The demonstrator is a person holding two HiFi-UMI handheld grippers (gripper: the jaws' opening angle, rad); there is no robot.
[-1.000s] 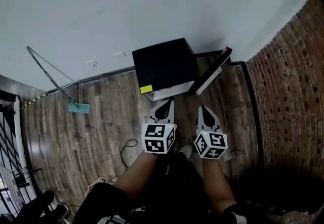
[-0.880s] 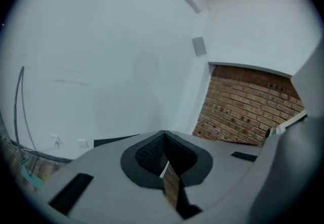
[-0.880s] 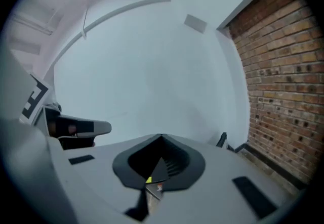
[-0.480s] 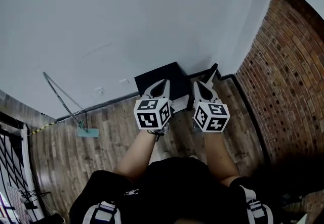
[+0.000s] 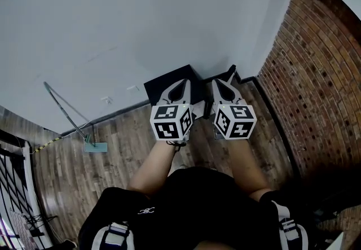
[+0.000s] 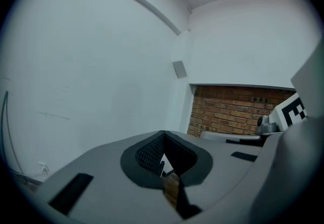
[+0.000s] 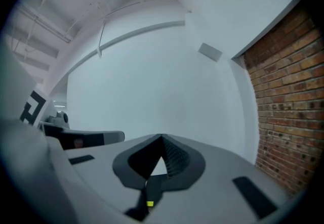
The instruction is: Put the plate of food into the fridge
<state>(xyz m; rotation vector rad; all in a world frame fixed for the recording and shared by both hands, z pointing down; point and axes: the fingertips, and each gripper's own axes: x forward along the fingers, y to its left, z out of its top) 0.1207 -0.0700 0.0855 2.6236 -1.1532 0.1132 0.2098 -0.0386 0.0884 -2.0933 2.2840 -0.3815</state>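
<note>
No plate of food shows in any view. The small black fridge (image 5: 167, 82) stands on the wood floor against the white wall, largely covered by my two grippers; its door (image 5: 230, 73) stands ajar at its right side. My left gripper (image 5: 179, 87) and right gripper (image 5: 222, 87) are held side by side at the same height, pointing at the wall above the fridge. In the left gripper view the left gripper (image 6: 163, 136) has its jaws together with nothing between them. The right gripper (image 7: 162, 140) looks the same, jaws meeting and holding nothing.
A brick wall (image 5: 316, 74) runs along the right. A long-handled mop with a teal head (image 5: 95, 146) leans at the white wall (image 5: 141, 17) to the left. A black railing (image 5: 17, 187) stands at the far left.
Both grippers have risen together from low over the floor in front of the fridge to up before the wall. The head view has tilted up, so the fridge sits further behind them.
</note>
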